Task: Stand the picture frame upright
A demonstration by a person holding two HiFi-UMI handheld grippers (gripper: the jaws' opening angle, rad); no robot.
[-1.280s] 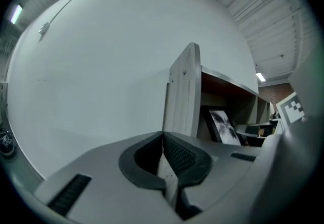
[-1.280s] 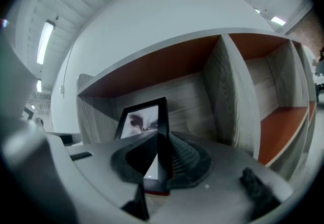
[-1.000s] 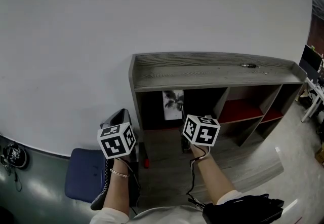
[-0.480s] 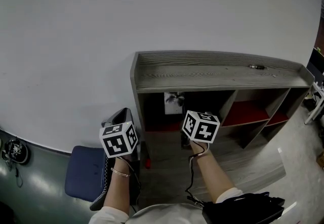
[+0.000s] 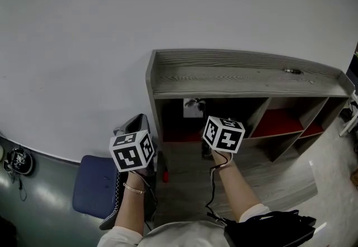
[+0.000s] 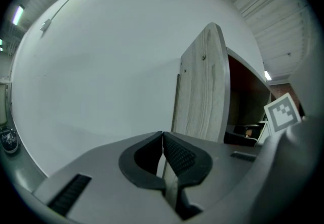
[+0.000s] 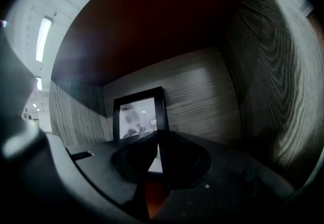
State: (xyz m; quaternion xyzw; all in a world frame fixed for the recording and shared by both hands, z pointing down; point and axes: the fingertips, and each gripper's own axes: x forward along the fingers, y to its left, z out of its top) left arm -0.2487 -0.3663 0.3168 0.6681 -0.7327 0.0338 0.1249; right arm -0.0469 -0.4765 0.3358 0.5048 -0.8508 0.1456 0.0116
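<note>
In the left-hand compartment of the shelf (image 5: 224,72), the picture frame (image 7: 137,116) stands upright close against the wood-grain back panel. Your right gripper (image 7: 157,145) sits just in front of it, jaws pressed together with nothing between them, and its tips cover the frame's lower right corner in the right gripper view. Your left gripper (image 6: 163,136) is also closed and empty, and it hangs outside the shelf beside the upright side panel (image 6: 205,86).

The frame has a thin black border around a pale print with a dark, leafy shape.

The compartment has a red ceiling and grey grained walls. The compartments further right have red floors (image 5: 277,123). A small dark thing (image 5: 291,71) lies on the shelf top. On the grey floor, a small red thing (image 5: 165,175) lies near the shelf's left foot, and a blue seat (image 5: 92,187) stands by the white wall (image 5: 84,44).
</note>
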